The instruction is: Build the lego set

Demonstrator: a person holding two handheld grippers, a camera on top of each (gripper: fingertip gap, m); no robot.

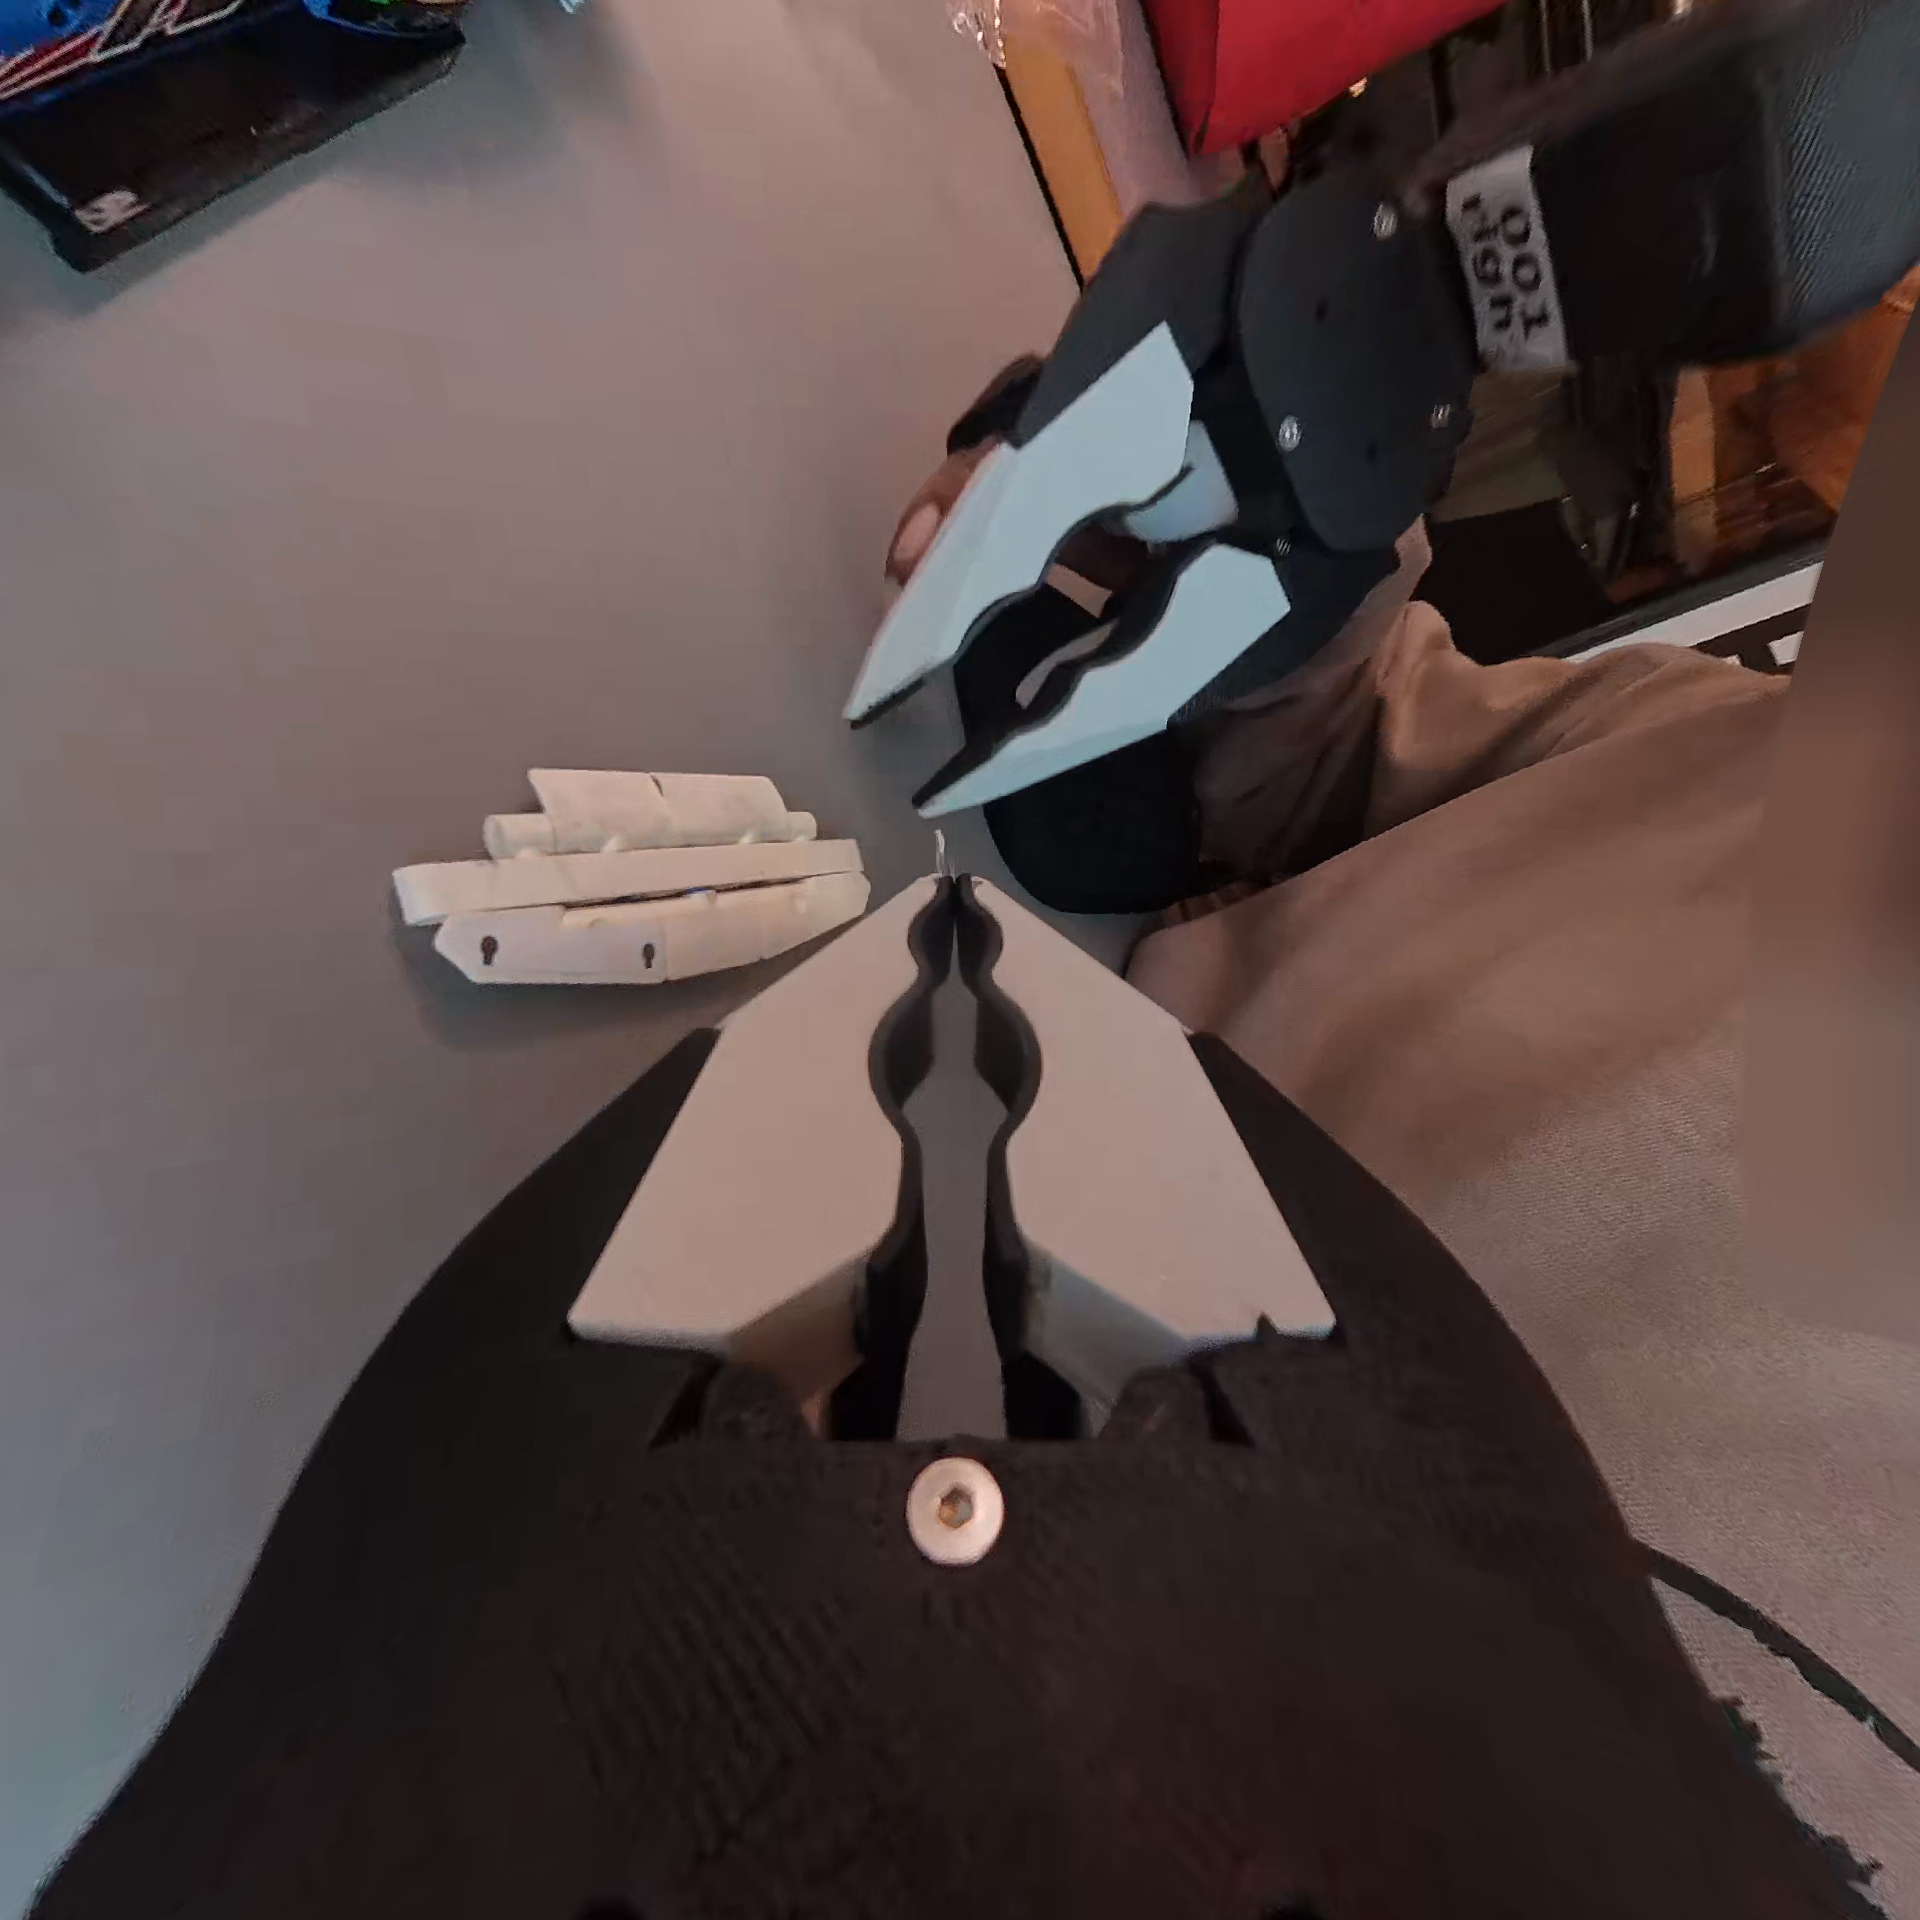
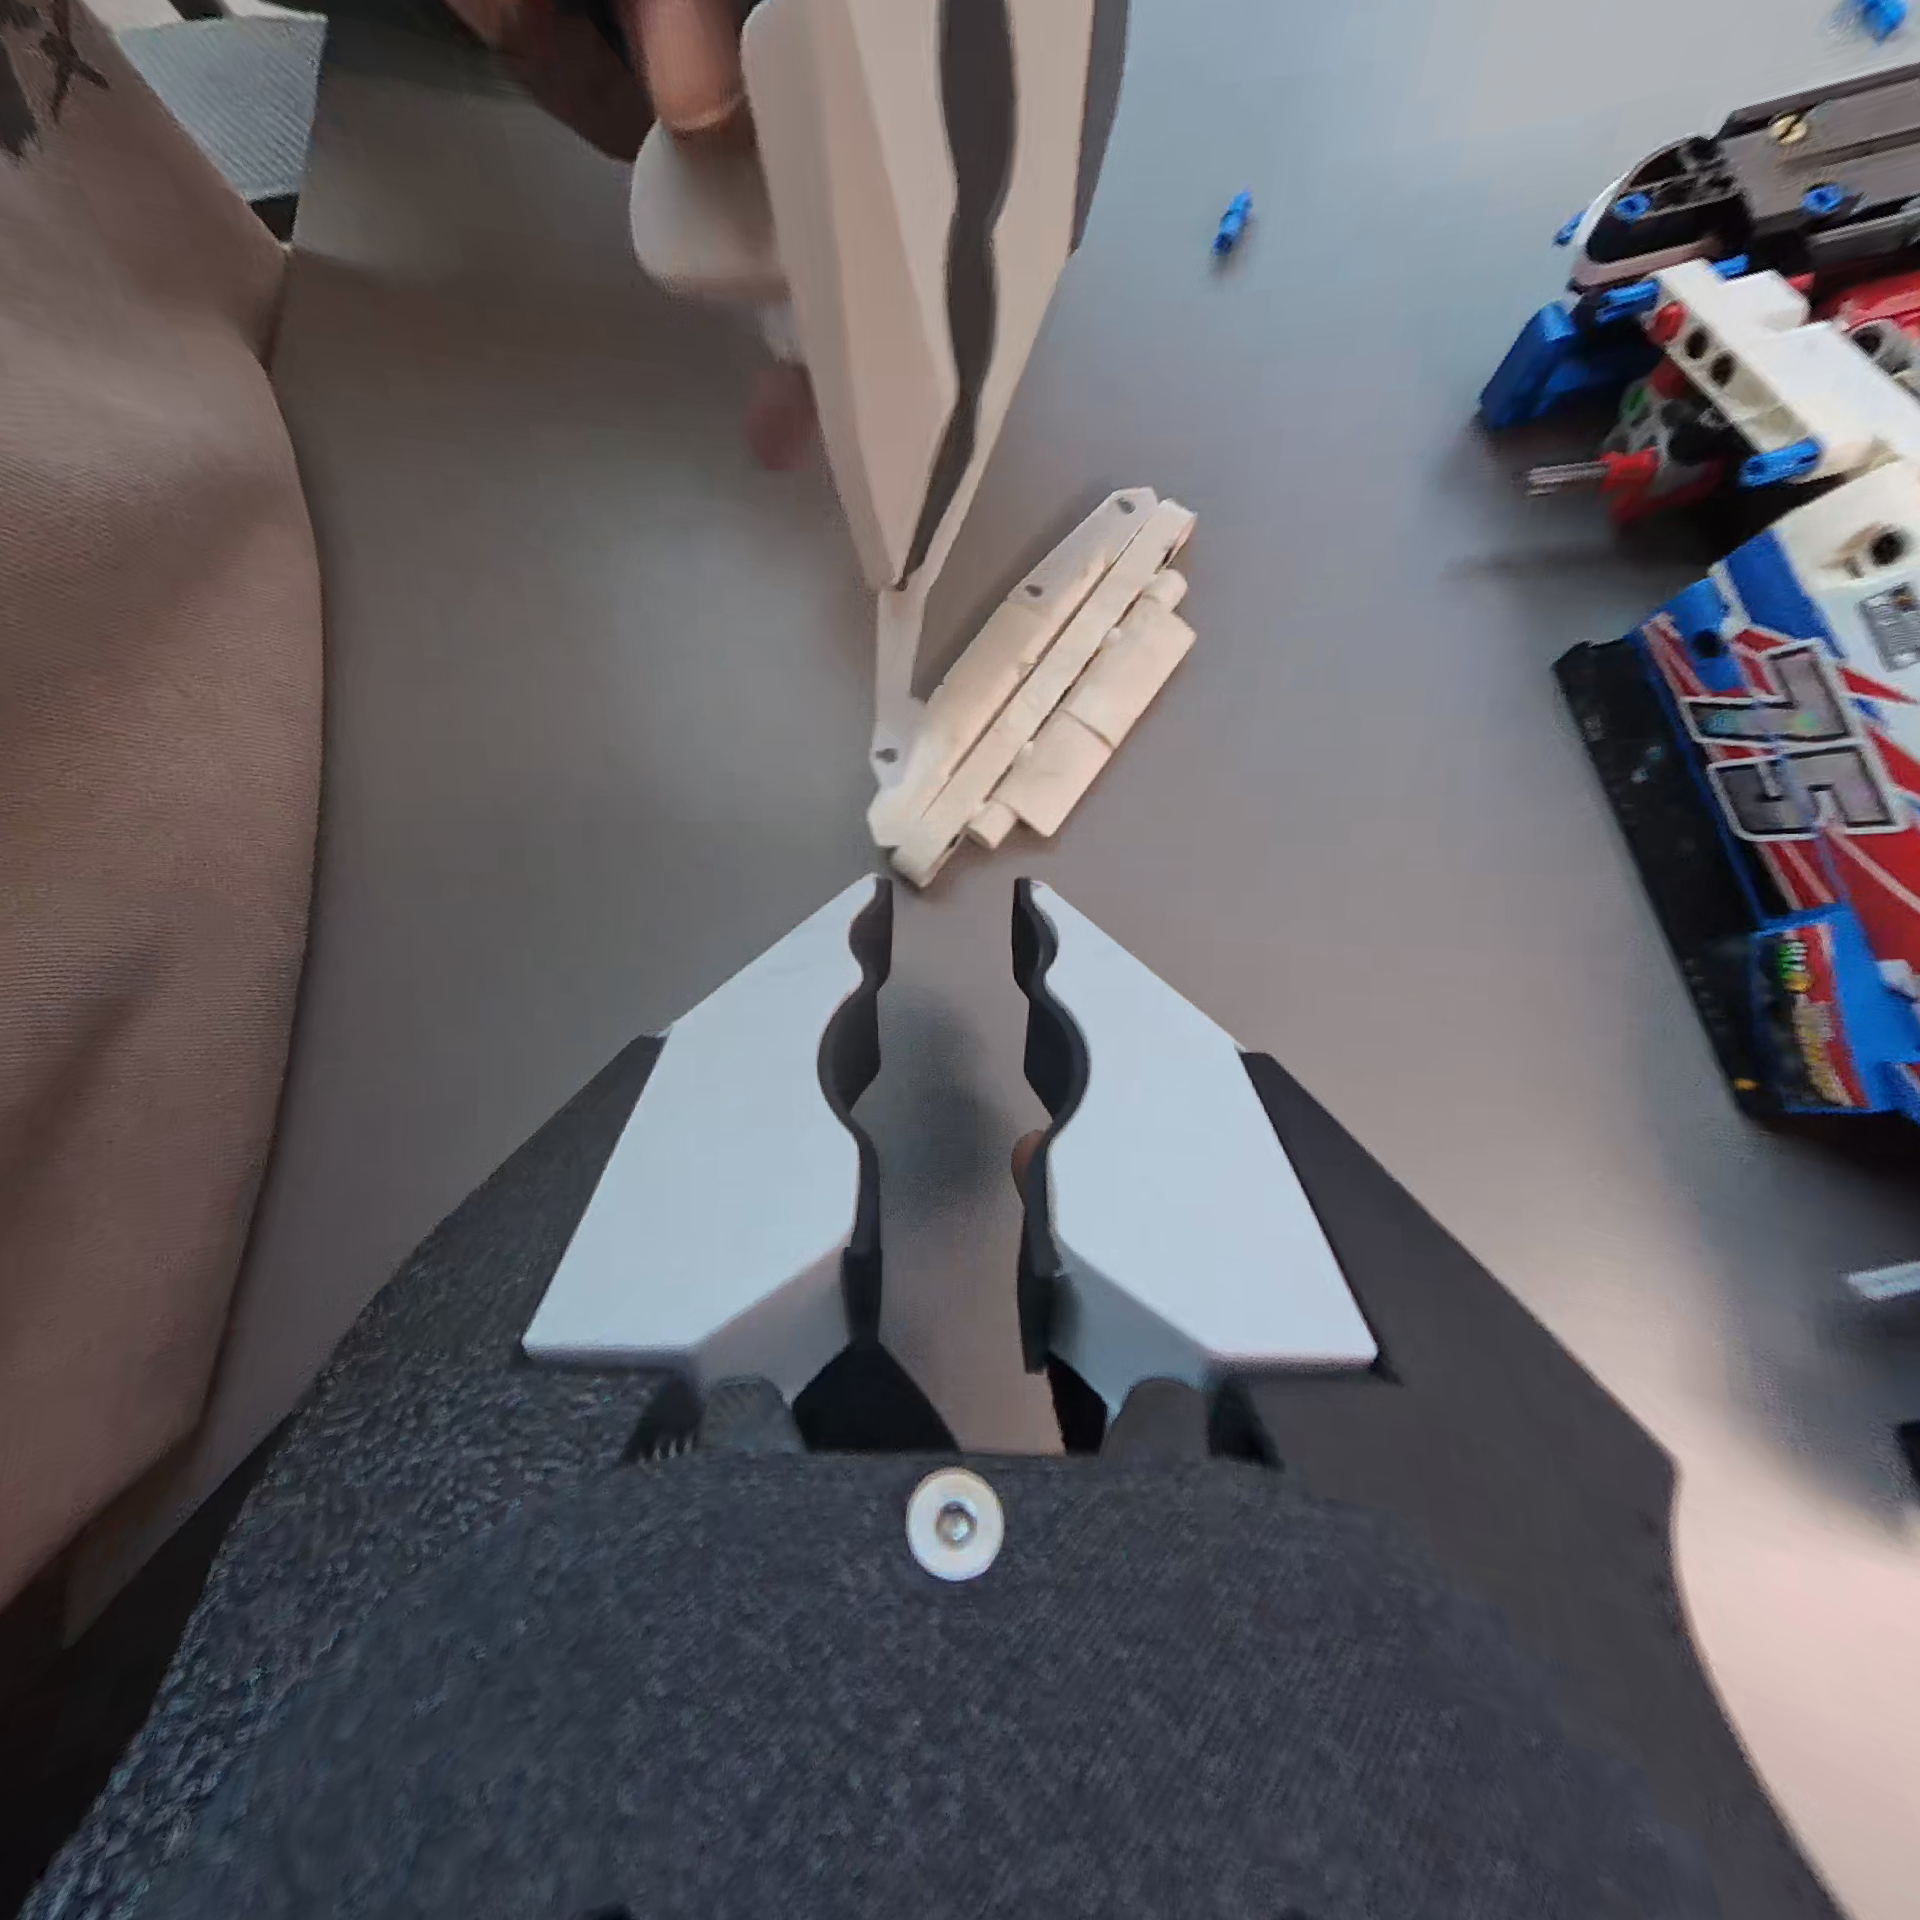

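A white lego assembly lies flat on the grey table; it also shows in the right wrist view. My left gripper is shut, just right of the assembly, and pinches a thin white piece at its tips. In the right wrist view the left gripper comes down from above, and the thin white piece hangs from it and reaches the assembly's near end. My right gripper is open and empty, its tips just short of the assembly. It also shows in the left wrist view, hovering above the table.
A partly built blue, red and white lego car and a printed black-edged panel lie at the right; the panel also shows in the left wrist view. A loose blue pin lies far off. A person's beige lap borders the table edge. The left gripper's tips are roughly 5 cm from the right gripper's. The loose blue pin is about 15 cm from my left fingertips.
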